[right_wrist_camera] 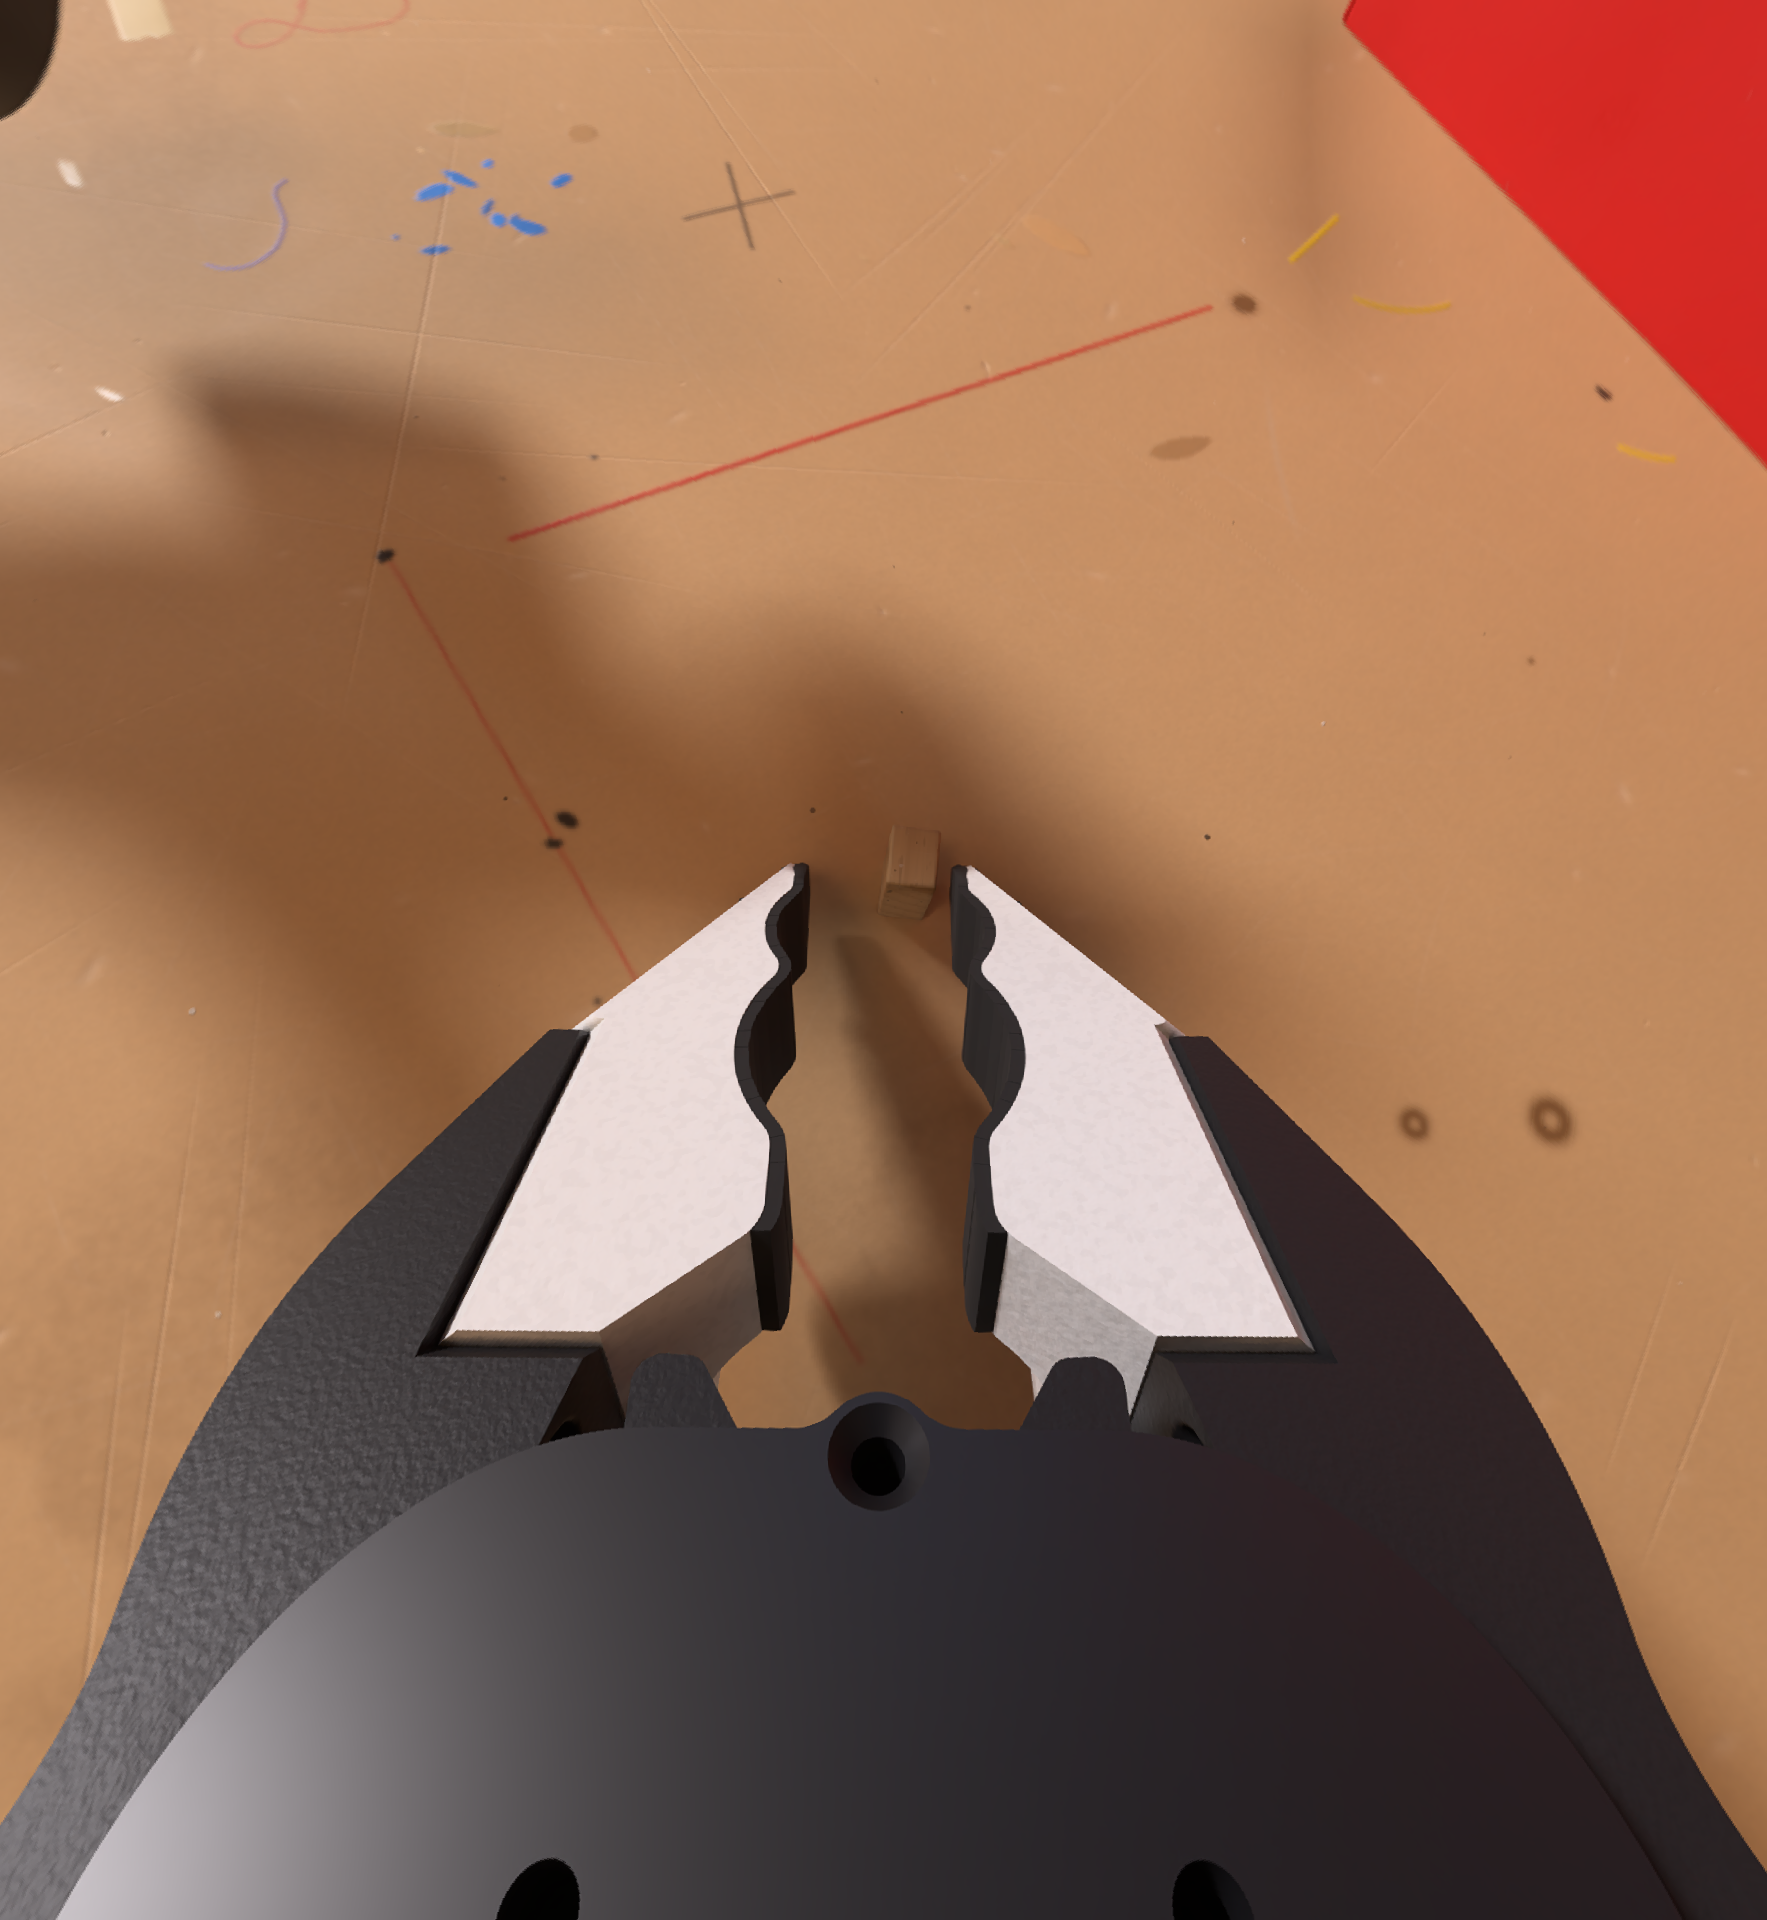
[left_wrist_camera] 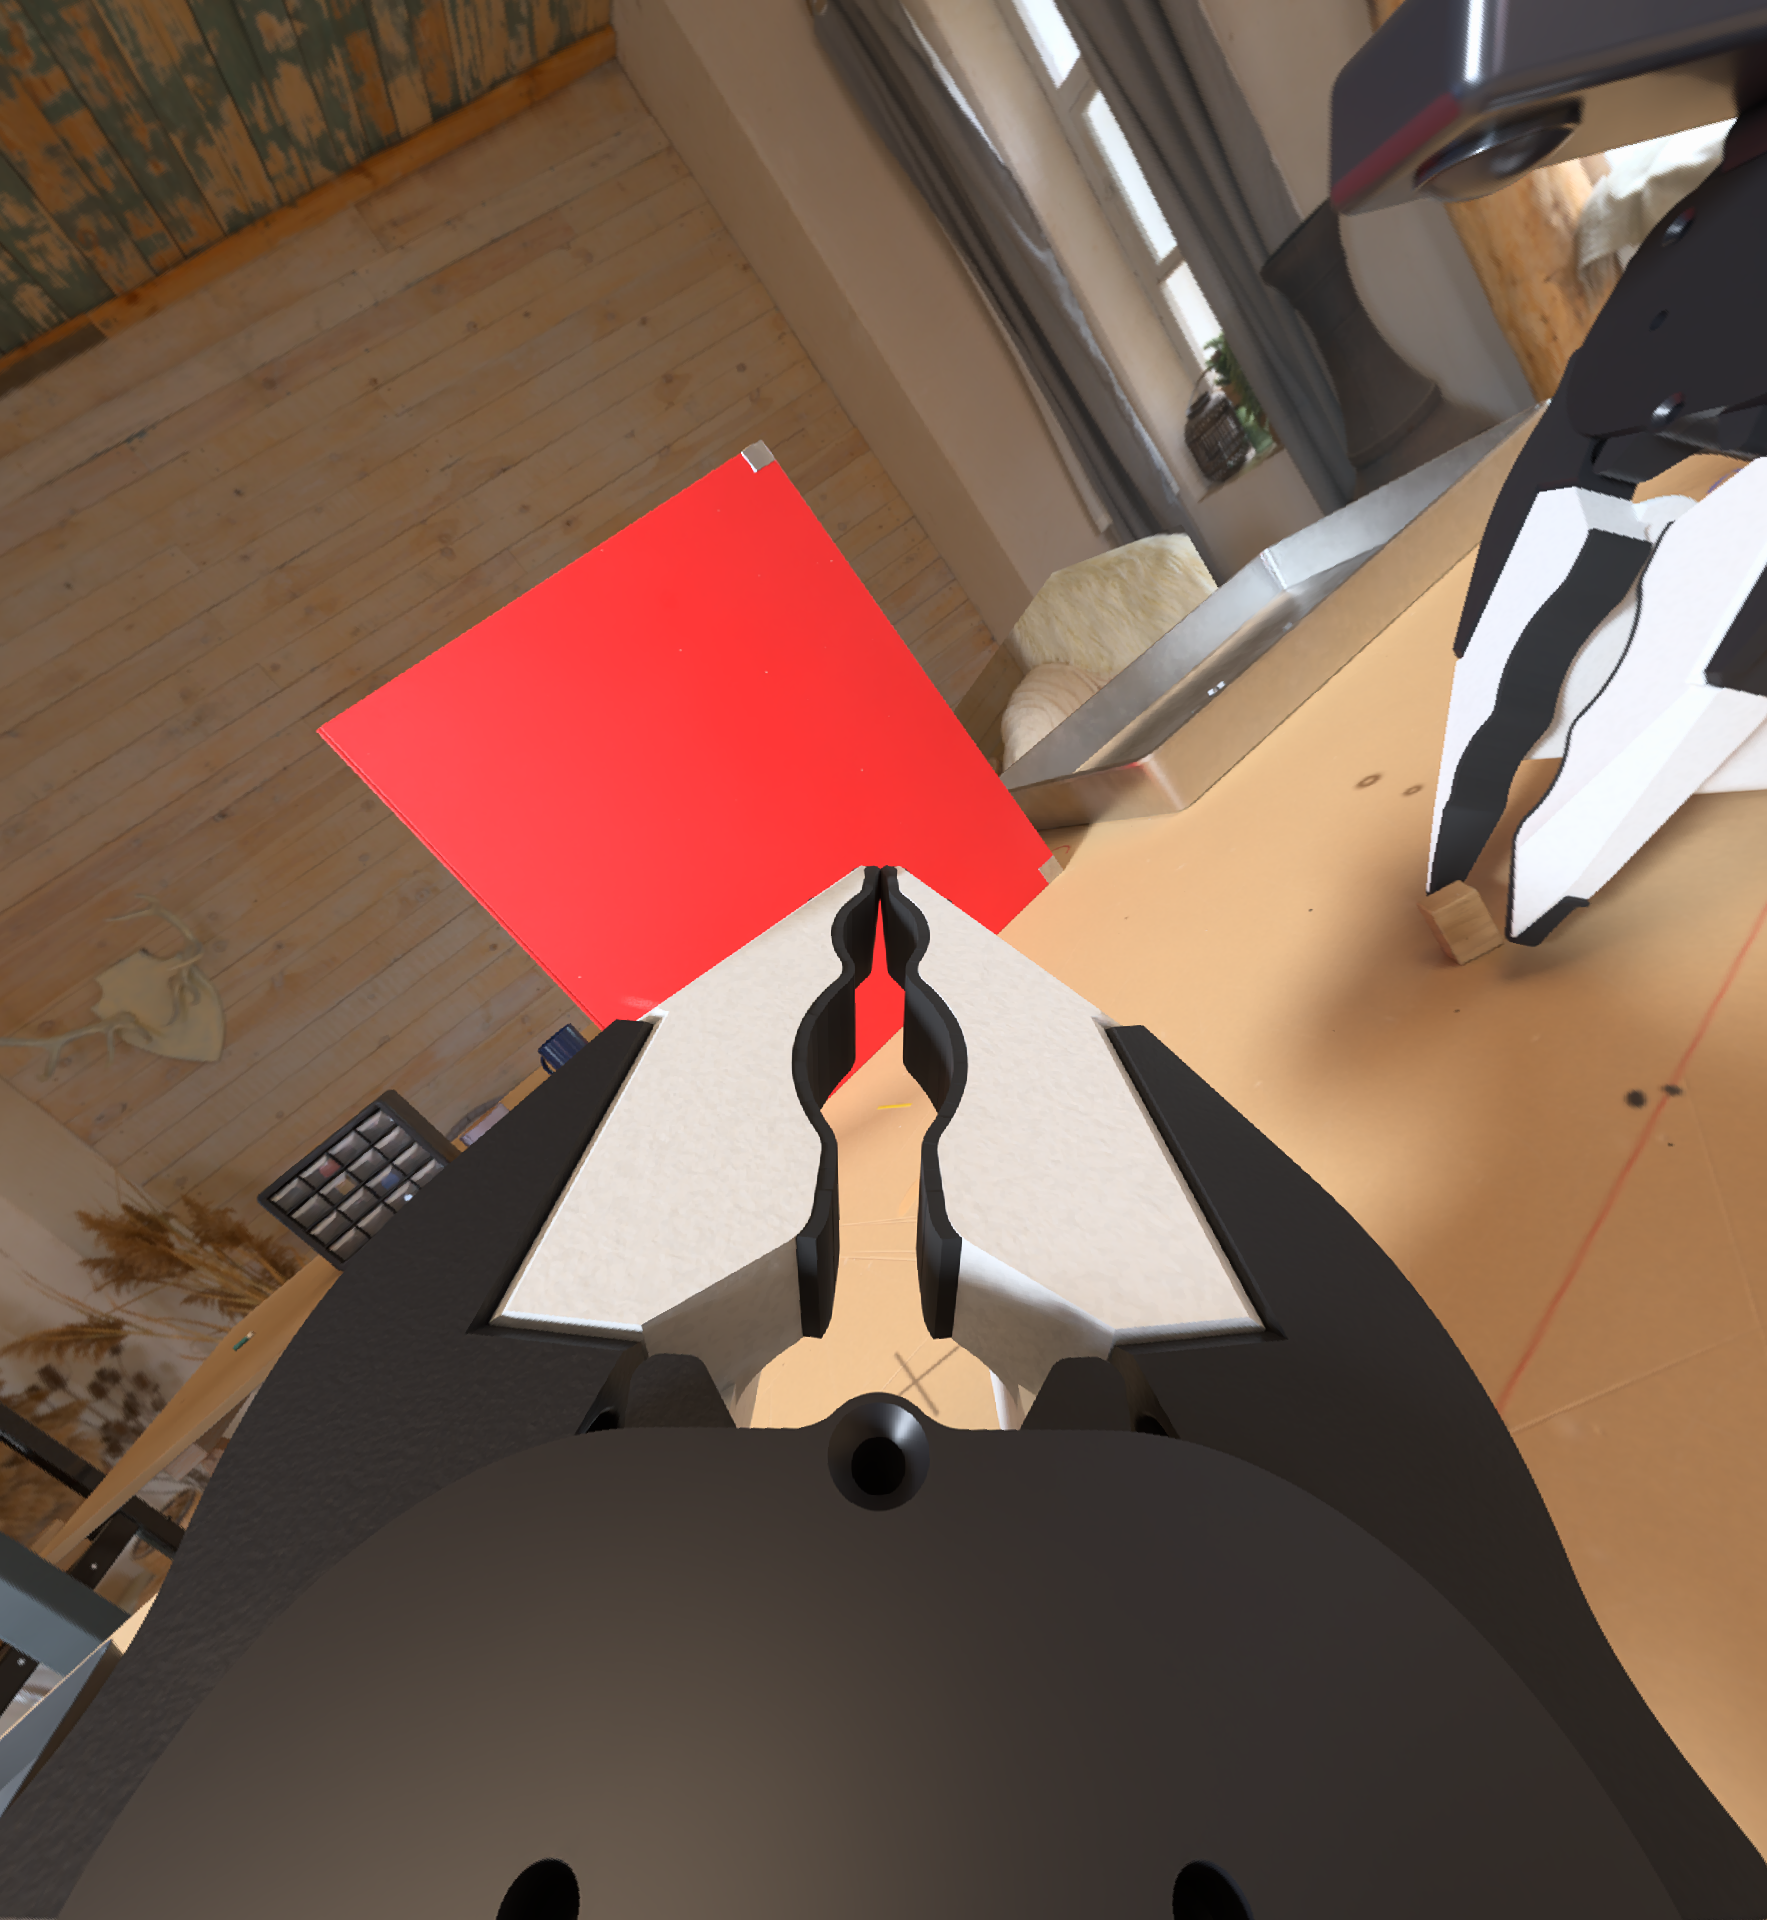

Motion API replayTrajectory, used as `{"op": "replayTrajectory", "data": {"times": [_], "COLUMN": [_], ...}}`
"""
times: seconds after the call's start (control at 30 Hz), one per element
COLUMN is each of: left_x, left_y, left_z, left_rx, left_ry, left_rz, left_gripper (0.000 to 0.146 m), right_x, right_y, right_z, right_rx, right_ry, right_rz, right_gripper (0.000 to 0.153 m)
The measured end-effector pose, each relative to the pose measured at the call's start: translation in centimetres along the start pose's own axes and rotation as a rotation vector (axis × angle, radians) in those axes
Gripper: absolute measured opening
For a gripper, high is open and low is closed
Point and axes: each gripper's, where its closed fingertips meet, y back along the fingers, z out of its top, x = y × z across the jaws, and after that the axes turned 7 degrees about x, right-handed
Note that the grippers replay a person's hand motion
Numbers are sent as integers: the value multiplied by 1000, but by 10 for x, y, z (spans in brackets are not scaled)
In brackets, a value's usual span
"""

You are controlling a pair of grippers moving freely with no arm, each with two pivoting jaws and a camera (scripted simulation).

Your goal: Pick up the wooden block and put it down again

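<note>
A small pale wooden block [right_wrist_camera: 908,873] rests on the tan tabletop [right_wrist_camera: 1274,727]. My right gripper [right_wrist_camera: 879,878] is open, its tips low over the table, and the block stands between them, nearer the right finger, touching neither. From the left wrist view the block [left_wrist_camera: 1463,921] shows at the right, with the right gripper [left_wrist_camera: 1481,904] standing over it, one fingertip on each side. My left gripper [left_wrist_camera: 879,876] is shut and empty, held up off the table well to the left of the block.
A red square sheet [left_wrist_camera: 692,727] lies flat at the table's far edge and shows in the right wrist view's upper right corner [right_wrist_camera: 1637,208]. A grey metal tray [left_wrist_camera: 1232,644] sits beyond the block. Red lines and pen marks cross the tabletop [left_wrist_camera: 1378,1143].
</note>
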Motion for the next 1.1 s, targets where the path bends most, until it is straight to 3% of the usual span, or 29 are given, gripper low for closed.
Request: {"op": "replayTrajectory", "data": {"times": [0.33, 0.6, 0.7, 1.0, 1.1], "left_x": [-8, -5, -4, -7, -7], "left_y": [0, 0, 0, -1, -1], "left_z": [2, 2, 2, 1, 1], "left_rx": [-2, 2, -2, 3, 3], "left_ry": [-47, -41, -37, -43, -47], "left_rz": [-20, -6, -2, -11, -15], "left_gripper": [0, 0, 0, 0, 0], "right_x": [-6, -7, 1, 23, 17], "right_y": [-9, 16, 36, 139, 161], "right_z": [1, 22, 36, 73, 74], "right_rx": [25, -197, -336, -866, -977], "right_ry": [-141, -336, -398, -509, -537], "right_rz": [2, 192, 365, 1117, 1261], "right_gripper": [9, 9, 9, 9, 9]}}
